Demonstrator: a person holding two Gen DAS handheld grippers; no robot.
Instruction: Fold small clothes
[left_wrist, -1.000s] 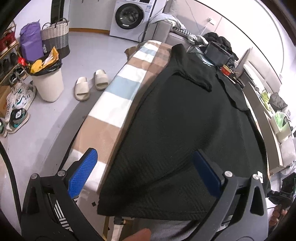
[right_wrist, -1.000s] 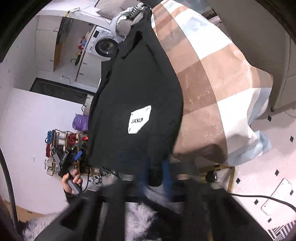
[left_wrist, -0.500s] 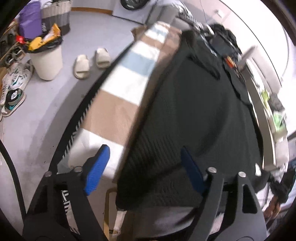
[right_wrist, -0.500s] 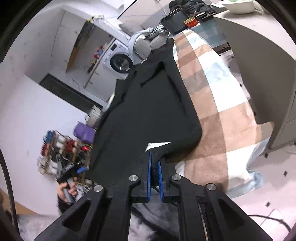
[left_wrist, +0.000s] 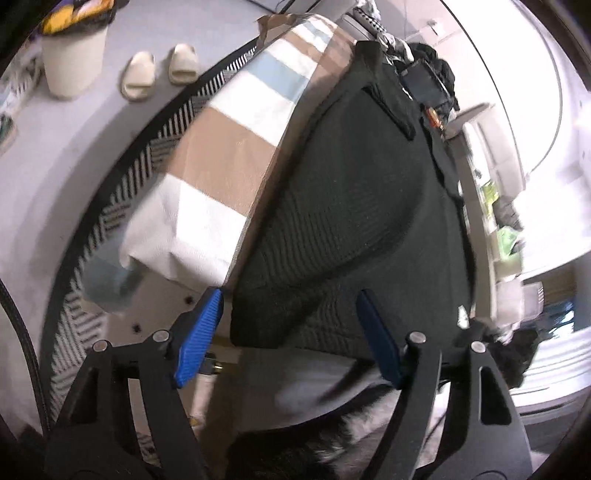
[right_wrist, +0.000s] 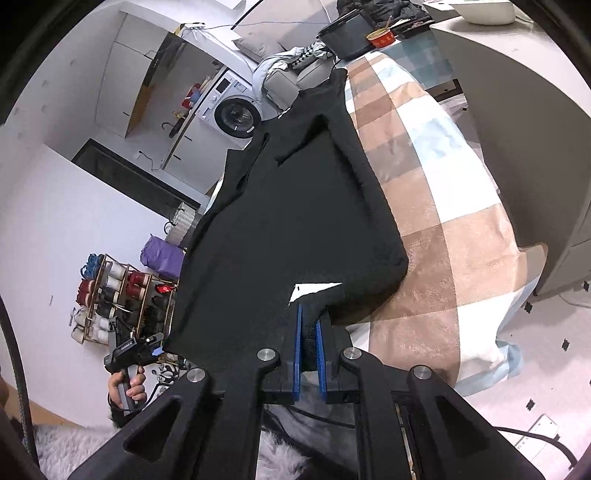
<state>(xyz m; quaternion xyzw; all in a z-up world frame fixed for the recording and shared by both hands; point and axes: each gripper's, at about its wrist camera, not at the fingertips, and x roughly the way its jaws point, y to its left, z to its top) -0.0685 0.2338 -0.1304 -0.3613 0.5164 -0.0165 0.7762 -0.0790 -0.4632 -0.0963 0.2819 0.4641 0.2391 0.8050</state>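
A black knitted garment (left_wrist: 351, 203) lies spread on a table under a checked blanket (left_wrist: 229, 155). My left gripper (left_wrist: 289, 294) points down at its near left corner. That corner lies between the blue pads (left_wrist: 199, 332), which stand apart from the cloth, so the gripper is open. In the right wrist view the same garment (right_wrist: 295, 221) stretches away over the blanket (right_wrist: 443, 221). My right gripper (right_wrist: 308, 314) is shut on the near hem just below a white label (right_wrist: 314, 288), holding that edge slightly raised.
A white bin (left_wrist: 74, 62) and a pair of slippers (left_wrist: 159, 70) stand on the floor to the left, beside a striped rug (left_wrist: 122, 192). A washing machine (right_wrist: 236, 110), a shoe rack (right_wrist: 118, 295) and a red bowl (right_wrist: 380, 37) lie beyond.
My left gripper sank and tipped down toward the garment's near corner while its jaws narrowed. My right gripper rose a little with the hem still in it.
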